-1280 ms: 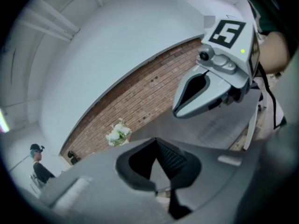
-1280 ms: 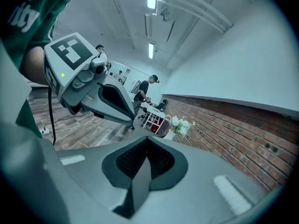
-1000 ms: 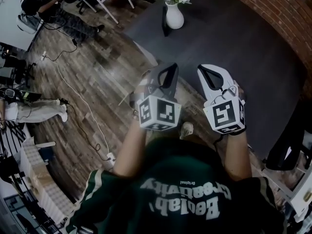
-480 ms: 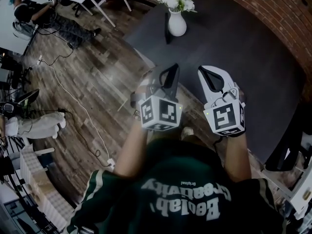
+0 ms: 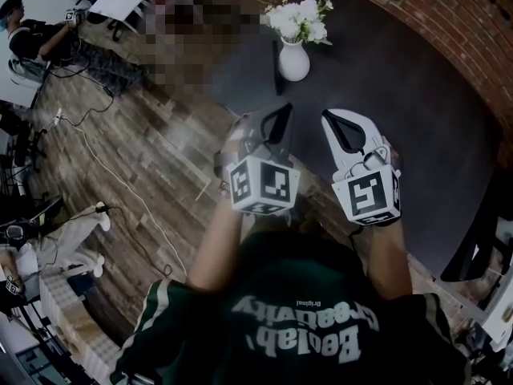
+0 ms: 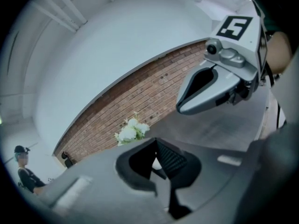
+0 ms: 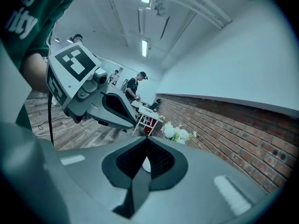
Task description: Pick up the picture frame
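Room: floor of grey-brown wooden planks (image 5: pixel 136 159), red brick wall (image 5: pixel 449 22) along the far right side, and a dark grey matte table (image 5: pixel 401 111) under both grippers.

1. Person's dark green shirt with pale lettering (image 5: pixel 304 327), nearest the head camera; bare forearms reach forward from it.
2. Dark grey left gripper (image 5: pixel 282 111), held over the table's near-left edge. Its jaws are closed tip to tip with nothing held.
3. White right gripper (image 5: pixel 327 117), just beside the left one and level with it. Its jaws likewise meet at the tips and grip nothing.
4. White ceramic bulb-shaped vase (image 5: pixel 293 61), upright on the table beyond the grippers, holding a bunch of white flowers (image 5: pixel 300 18).
5. Thin dark picture frame (image 5: pixel 275 54), seen edge-on and standing upright just beside the vase's left side; whether it touches the vase cannot be told. It is well apart from both grippers.
6. Pale cable (image 5: pixel 120 183) trailing across the floor at left.
7. Seated person in dark clothes (image 5: pixel 36 34), far left corner.
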Motion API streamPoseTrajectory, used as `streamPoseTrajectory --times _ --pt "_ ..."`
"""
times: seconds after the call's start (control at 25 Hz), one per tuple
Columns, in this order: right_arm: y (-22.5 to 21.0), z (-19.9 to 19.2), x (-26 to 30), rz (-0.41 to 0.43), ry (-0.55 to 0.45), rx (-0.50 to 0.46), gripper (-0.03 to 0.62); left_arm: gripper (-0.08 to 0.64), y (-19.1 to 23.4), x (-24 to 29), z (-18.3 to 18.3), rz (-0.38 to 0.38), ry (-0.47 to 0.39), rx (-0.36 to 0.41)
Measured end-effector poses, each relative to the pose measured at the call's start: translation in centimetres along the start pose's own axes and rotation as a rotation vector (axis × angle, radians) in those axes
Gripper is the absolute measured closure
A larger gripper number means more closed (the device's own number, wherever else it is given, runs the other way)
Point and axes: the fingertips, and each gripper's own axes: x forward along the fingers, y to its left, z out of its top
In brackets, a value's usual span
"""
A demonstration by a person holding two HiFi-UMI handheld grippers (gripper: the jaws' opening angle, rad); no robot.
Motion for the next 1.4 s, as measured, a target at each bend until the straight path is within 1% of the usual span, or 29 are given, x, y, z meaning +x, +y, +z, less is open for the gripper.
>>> streamPoseTrajectory --times 0.24,0.4,0.6,0.76,1.04,1.2,1.4 --pt "-1.7 0.7 3.2 -0.013 0.014 0.000 0.586 0.557 2.6 2.5 -0.5 -0.030 -0.021 0.009" --pt "-1.9 0.9 5.3 -0.013 0.026 -0.015 0.586 0.557 4.1 3.8 -1.2 -0.039 -0.036 0.011" --pt "-1.8 1.6 7.1 -0.025 0.031 -0.011 0.586 0.557 5.8 4.7 -2.0 -0.055 -0.055 0.009" --pt "-2.0 1.7 8.5 -0.041 0.045 -0.011 0.586 0.557 6.9 5.5 -2.8 -0.058 -0.052 -0.003" --pt "-1.8 2.4 10.1 -0.069 0.048 -0.017 0.586 0.557 7.7 6.0 -4.2 -0.073 -0.060 -0.028" --pt "-1.8 1.7 10.6 -0.067 0.063 -0.018 0.586 0.557 7.7 6.7 -4.7 -0.076 -0.053 -0.037" --pt "-3.0 0.7 10.7 -0.069 0.061 -0.003 0.586 0.557 7.3 7.8 -5.0 -0.071 -0.033 -0.047"
